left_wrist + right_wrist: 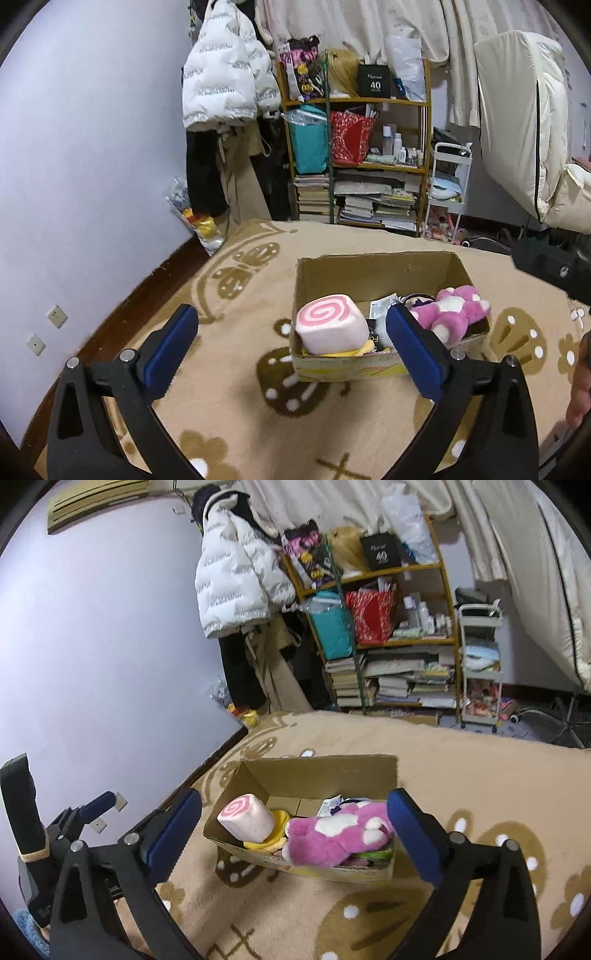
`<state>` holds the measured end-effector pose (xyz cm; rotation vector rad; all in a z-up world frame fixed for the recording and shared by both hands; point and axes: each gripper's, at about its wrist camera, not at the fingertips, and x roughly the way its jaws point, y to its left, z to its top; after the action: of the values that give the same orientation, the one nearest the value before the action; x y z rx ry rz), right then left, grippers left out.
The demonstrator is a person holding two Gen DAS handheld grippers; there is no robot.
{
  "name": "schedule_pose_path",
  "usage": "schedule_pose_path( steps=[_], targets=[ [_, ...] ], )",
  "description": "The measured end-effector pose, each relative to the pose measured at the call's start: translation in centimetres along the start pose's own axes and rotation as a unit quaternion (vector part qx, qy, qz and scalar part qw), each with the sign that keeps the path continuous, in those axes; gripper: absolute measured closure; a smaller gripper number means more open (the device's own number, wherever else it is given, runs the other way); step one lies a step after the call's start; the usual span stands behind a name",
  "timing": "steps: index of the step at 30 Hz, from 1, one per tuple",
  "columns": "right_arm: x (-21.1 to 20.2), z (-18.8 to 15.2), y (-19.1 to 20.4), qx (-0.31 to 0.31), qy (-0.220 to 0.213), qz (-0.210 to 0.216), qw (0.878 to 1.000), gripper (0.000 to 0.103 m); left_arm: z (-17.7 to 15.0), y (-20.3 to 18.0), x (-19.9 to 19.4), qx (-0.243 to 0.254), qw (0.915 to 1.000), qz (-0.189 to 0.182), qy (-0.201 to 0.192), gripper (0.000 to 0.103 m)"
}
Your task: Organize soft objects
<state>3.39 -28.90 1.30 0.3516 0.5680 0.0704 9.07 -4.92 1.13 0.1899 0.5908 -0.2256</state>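
A cardboard box (pixel 373 266) (pixel 317 768) stands on the beige blanket. Inside lie a pink-and-white swirl roll plush (pixel 330 326) (pixel 245 819), a pink bear plush (pixel 454 308) (pixel 336 834), a yellow soft item (pixel 275 840) and some dark items. My left gripper (pixel 291 332) is open and empty, held in front of the box. My right gripper (pixel 295 825) is open and empty, just before the box's near side. The left gripper also shows at the left in the right wrist view (pixel 96 805).
The beige patterned blanket (pixel 240 406) (pixel 480 775) covers the surface. A purple wall (pixel 92 166) is on the left. A cluttered wooden shelf (pixel 354 155) (pixel 388 627), a white puffer jacket (pixel 225 74), a small white cart (pixel 447 184) and a white cover (pixel 524 129) stand behind.
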Motion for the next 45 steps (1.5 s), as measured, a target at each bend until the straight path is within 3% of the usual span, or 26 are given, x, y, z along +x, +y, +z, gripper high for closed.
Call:
schedule_pose_path(
  steps=[6,14,22,30,34,45],
  targets=[
    [-4.0,-0.4,0.8,-0.023,-0.034,-0.022,0.999,0.0,-0.3,0.9,-3.5,-0.007,0.9998,0.006,-0.019,0.0],
    [-8.8,-2.3,1.7,-0.044,-0.074,-0.052,0.995,0.0,-2.4,2.7,-8.4,-0.012,0.9969,0.049,-0.059,0.0],
    [-12.0,-4.9,1.7,-0.063,-0.101,-0.072,0.99,0.0,-3.7,4.1,-12.2,-0.021,0.9949,0.052,-0.083,0.0],
    [-13.3,-6.6,1.3,-0.07,-0.12,-0.094,0.986,0.0,-4.3,4.2,-12.3,-0.019,0.9957,0.025,-0.087,0.0],
    [-13.5,-7.3,1.0,-0.073,-0.132,-0.097,0.984,0.0,-4.7,3.5,-11.5,-0.002,0.9964,0.032,-0.079,0.0],
    [-11.8,-8.0,0.3,-0.076,-0.106,-0.102,0.986,0.0,-5.1,3.0,-9.7,0.005,0.998,0.03,-0.056,0.0]
  ],
)
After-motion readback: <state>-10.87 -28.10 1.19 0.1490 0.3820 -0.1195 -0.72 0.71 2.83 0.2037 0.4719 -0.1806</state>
